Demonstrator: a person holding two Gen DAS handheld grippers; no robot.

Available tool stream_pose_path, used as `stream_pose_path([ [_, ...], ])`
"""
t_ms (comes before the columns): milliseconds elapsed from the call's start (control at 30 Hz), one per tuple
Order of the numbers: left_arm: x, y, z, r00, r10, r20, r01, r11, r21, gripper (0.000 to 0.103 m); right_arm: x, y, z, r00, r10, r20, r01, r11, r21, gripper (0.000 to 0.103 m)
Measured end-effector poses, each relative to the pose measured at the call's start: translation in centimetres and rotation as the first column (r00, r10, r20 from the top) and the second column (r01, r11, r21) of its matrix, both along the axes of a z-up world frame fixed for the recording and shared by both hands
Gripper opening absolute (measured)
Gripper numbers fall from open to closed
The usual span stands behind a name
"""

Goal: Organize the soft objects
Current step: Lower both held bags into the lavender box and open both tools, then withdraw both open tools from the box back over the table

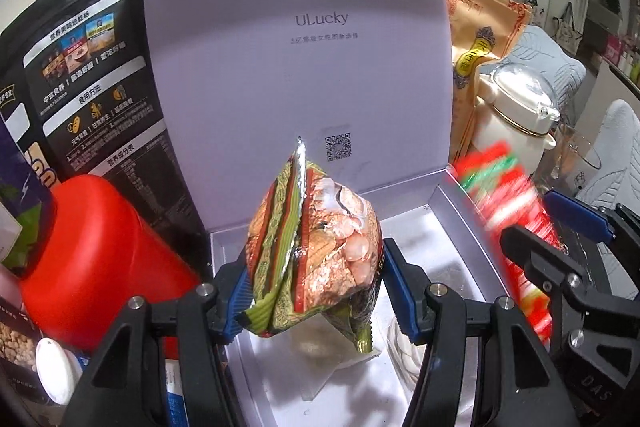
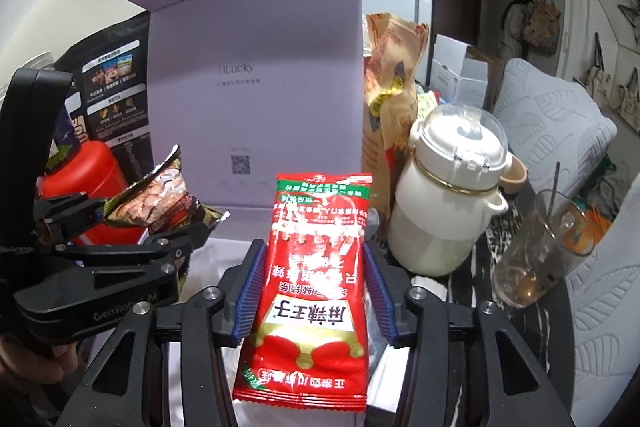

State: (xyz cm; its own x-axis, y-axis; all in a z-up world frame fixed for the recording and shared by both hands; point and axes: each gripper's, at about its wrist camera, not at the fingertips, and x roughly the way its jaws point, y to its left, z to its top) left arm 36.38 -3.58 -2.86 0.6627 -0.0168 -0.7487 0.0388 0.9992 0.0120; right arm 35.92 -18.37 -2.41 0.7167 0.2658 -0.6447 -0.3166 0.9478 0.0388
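A green and brown snack packet (image 1: 320,247) with a silver seam is pinched between the blue pads of my left gripper (image 1: 316,267). It hangs over the white floor of an open lavender gift box (image 1: 452,215), whose raised lid (image 1: 300,67) reads ULucky. My right gripper (image 2: 314,251) is beside it on the right with a red sauce packet (image 2: 316,287) upright between its blue pads. A thin gap shows at the right pad, so this gripper is open. From the left wrist the red packet (image 1: 504,195) looks blurred over the box's right wall. The left gripper (image 2: 148,219) and its packet (image 2: 160,199) show at the left.
A red canister (image 1: 92,247) and a black pouch (image 1: 92,67) stand close to the box's left side. On the right are a tan paper bag (image 2: 392,99), a cream lidded bottle (image 2: 452,203) and a glass with a spoon (image 2: 536,251). White paper lies in the box.
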Motion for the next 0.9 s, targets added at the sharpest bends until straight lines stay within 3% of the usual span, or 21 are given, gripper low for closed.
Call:
stream_pose_path([
  [200, -0.7, 0.3, 1.4, 0.999, 0.038, 0.025, -0.039, 0.999, 0.018, 0.060, -0.7, -0.4, 0.7, 1.000, -0.022, 0.021, 0.022, 1.000, -0.023, 0.064],
  [433, -2.3, -0.2, 3.6, 0.998, 0.025, 0.061, -0.027, 0.999, 0.032, 0.060, -2.1, -0.8, 2.3, 0.999, -0.027, 0.040, 0.028, 0.999, -0.021, 0.064],
  [900, -8.2, -1.5, 9.4, 0.985, -0.015, 0.170, 0.012, 1.000, 0.021, 0.060, -7.9, -2.0, 8.3, 0.988, -0.043, 0.151, 0.044, 0.999, 0.000, 0.064],
])
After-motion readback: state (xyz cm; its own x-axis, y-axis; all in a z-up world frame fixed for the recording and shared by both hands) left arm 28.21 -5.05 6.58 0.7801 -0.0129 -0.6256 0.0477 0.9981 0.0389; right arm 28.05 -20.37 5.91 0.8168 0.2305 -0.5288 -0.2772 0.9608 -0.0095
